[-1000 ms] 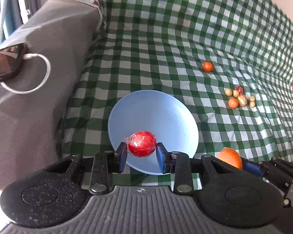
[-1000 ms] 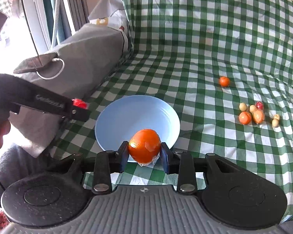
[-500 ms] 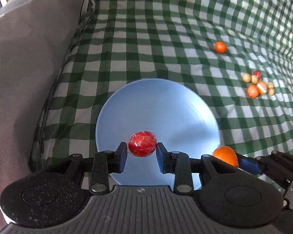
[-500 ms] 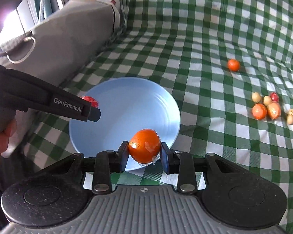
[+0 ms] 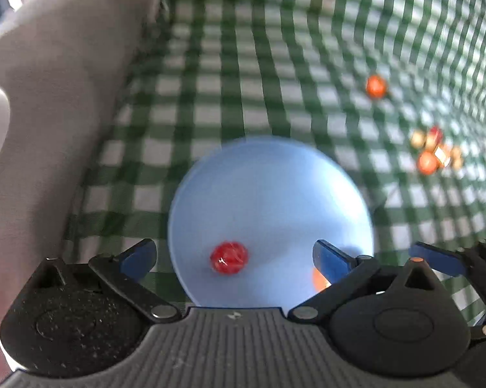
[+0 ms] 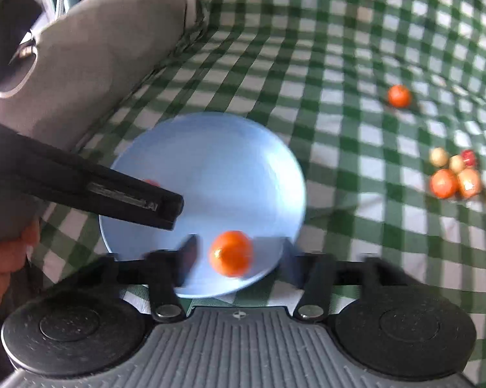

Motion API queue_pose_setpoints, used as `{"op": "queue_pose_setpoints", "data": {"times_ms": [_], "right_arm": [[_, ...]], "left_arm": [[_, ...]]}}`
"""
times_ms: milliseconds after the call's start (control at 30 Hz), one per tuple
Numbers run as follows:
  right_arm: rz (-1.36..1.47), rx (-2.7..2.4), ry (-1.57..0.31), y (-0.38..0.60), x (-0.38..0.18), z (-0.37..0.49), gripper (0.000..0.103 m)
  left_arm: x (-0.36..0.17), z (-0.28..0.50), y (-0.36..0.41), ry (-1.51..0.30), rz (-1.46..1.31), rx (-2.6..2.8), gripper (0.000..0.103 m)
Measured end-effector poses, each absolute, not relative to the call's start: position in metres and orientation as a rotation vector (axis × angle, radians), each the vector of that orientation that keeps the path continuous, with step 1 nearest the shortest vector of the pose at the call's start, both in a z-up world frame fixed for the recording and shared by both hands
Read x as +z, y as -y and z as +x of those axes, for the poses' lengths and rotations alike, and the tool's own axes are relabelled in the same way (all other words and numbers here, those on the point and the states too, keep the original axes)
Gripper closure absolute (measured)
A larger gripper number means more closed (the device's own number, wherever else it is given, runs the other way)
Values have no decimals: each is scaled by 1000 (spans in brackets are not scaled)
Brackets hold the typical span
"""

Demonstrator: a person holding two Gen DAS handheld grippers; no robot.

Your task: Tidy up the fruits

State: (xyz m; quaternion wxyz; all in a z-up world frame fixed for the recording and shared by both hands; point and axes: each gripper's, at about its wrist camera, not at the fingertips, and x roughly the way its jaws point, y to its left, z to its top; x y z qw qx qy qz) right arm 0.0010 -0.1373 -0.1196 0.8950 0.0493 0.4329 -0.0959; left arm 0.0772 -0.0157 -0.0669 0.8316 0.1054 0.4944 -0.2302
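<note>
Both frames are motion-blurred. The left gripper has just been opening and its jaws now stand wide apart; the red fruit sits between them on the blue plate, touching neither pad, in the plate's near-left part. The right gripper has also just been opening; its jaws are spread with the orange fruit between them, clear of both pads, in the near part of the plate by the near rim. Whether the orange fruit already rests on the plate or is just above it cannot be told through the blur. In the left wrist view only a sliver of the orange fruit shows behind the left gripper's right finger. The plate lies on the green checked cloth. A lone small orange fruit lies on the cloth well beyond the plate to the right. A cluster of small fruits lies further right of the plate. A grey cushion sits left of the plate, beyond it. The person's hand holds the left gripper's handle, left of the plate.
</note>
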Motion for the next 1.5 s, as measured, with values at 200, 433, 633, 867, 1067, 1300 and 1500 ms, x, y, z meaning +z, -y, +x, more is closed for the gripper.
{"op": "queue_pose_setpoints", "data": {"times_ms": [200,433,633,867,1067,1300,1500], "right_arm": [[115,-200,-876,126,-83,-50,7],[110,-217,-825,92,-64,-95,4],[91,-231,-767,82,-49,-109,3],[106,-256,-742,78,-45,-125,3],[101,-252,-724,75,-42,-129,3],[101,-255,-715,73,-40,-131,3],[107,-249,-725,74,-42,-130,3]], "left_arm": [[-33,33,-22,-1023,263,-422,0],[-26,-8,-47,-1022,296,-394,0],[-9,-29,-45,-975,303,-412,0],[2,-43,-48,-953,301,-431,0],[7,-51,-48,-938,315,-430,0],[12,-53,-50,-926,312,-423,0],[11,-52,-50,-930,316,-424,0]]}}
